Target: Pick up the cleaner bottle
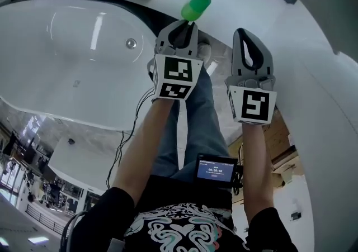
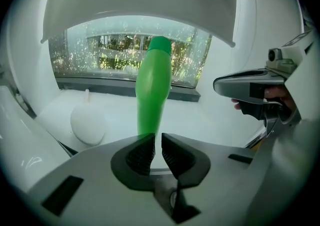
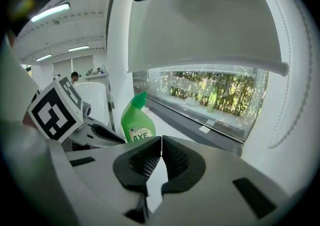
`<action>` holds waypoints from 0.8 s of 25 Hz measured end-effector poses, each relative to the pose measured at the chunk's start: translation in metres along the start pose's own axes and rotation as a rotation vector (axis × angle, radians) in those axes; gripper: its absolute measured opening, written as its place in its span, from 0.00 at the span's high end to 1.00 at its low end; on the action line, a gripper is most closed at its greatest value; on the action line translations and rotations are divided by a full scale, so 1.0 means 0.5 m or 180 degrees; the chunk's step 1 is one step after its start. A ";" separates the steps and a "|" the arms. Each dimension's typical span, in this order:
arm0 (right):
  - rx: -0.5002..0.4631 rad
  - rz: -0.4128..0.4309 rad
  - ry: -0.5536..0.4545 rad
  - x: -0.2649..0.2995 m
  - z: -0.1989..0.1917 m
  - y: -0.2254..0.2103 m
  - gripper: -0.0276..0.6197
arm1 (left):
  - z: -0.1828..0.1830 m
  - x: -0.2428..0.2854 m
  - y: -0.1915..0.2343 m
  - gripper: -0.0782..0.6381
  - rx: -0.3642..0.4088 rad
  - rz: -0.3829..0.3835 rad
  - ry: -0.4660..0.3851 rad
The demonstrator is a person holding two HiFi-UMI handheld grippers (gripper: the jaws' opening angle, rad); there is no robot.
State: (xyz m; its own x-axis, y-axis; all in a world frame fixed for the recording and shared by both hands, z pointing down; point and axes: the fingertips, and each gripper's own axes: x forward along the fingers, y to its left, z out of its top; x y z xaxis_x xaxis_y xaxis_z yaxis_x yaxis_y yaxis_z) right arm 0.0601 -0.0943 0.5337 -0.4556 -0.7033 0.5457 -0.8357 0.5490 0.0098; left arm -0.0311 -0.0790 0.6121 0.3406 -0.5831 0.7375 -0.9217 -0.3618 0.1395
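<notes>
The cleaner bottle [image 1: 196, 4] is bright green with a green cap and stands upright on the white ledge [image 2: 200, 120] beside the bath. In the left gripper view the bottle [image 2: 152, 94] rises just beyond my left gripper [image 2: 155, 142], whose jaws stand a thin slit apart with nothing between them. The right gripper view shows the bottle [image 3: 137, 122] with its label, my left gripper [image 3: 100, 135] close at its left. My right gripper [image 3: 161, 145] is shut and empty, level with the left one and to the bottle's right [image 1: 249, 44].
A white bathtub [image 1: 84, 50] with a drain fills the left of the head view. A white rounded object [image 2: 88, 125] sits on the ledge left of the bottle. A window with a dark sill [image 2: 125, 87] runs behind the ledge, under a white overhang [image 3: 200, 34].
</notes>
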 end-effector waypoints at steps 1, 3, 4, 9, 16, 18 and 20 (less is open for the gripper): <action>0.0010 0.0001 0.0000 0.002 -0.004 -0.001 0.91 | -0.005 0.006 0.002 0.84 -0.0031 0.0003 0.0026; 0.0037 0.0012 -0.0013 0.010 -0.008 0.002 0.91 | -0.013 0.016 0.015 0.82 -0.0062 0.0005 0.0090; 0.0049 0.0016 -0.0017 0.014 -0.008 0.005 0.91 | -0.015 0.020 0.023 0.79 -0.0071 -0.0001 0.0119; 0.0090 0.0008 -0.0007 0.003 -0.001 0.001 0.91 | -0.015 0.030 0.025 0.68 -0.0121 -0.0009 0.0212; 0.0331 -0.0106 -0.0172 0.002 0.018 -0.020 0.91 | -0.012 0.057 0.024 0.62 -0.0169 0.0097 0.0254; 0.0335 -0.0093 -0.0189 0.001 0.023 -0.026 0.91 | -0.007 0.059 0.026 0.61 -0.0217 0.0155 0.0270; 0.0338 -0.0095 -0.0188 -0.003 0.028 -0.035 0.91 | 0.004 0.062 0.025 0.60 -0.0211 0.0208 0.0284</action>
State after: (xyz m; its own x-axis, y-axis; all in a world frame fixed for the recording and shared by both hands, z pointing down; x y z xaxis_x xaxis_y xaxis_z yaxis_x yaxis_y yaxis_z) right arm 0.0713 -0.1091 0.5211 -0.4448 -0.7457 0.4961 -0.8755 0.4788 -0.0653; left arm -0.0315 -0.1029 0.6356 0.2642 -0.5358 0.8020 -0.9527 -0.2745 0.1305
